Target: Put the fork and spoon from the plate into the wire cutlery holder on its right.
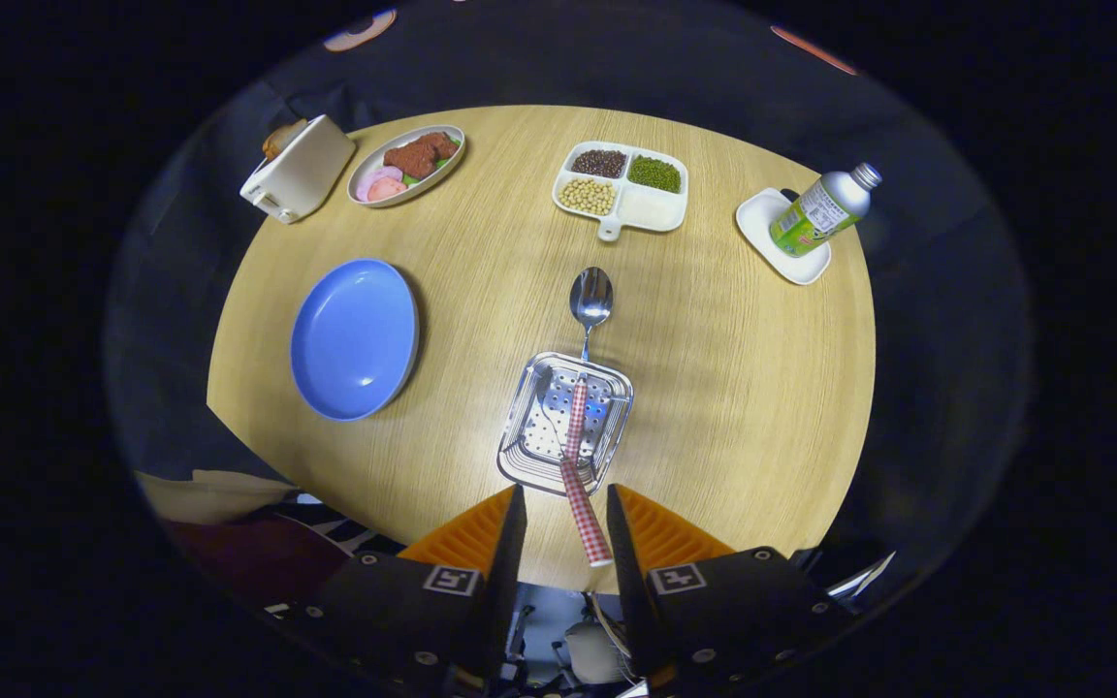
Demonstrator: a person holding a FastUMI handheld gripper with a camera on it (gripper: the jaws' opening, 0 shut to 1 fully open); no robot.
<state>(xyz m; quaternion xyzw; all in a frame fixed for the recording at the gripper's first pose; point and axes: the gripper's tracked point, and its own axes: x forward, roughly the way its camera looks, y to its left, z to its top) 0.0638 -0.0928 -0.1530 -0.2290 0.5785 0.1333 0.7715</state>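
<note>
The metal cutlery holder [566, 423] stands on the round wooden table just ahead of my fingers. A spoon [590, 296] lies with its shiny bowl on the table beyond the holder's far rim, its red-checked handle reaching into the holder. A red-checked handle [586, 519] leans out over the near rim and ends between my fingers, touching neither; I cannot tell whether it is the fork's. My gripper [565, 491] is open above the table's near edge. The blue plate [354, 338], left of the holder, is bare.
Along the table's far side stand a white toaster [298, 170], an oval dish of food [406, 164], a divided tray of beans [622, 186] and a bottle [822, 210] on a white coaster [778, 239]. Striped cloth [258, 538] lies below the near left edge.
</note>
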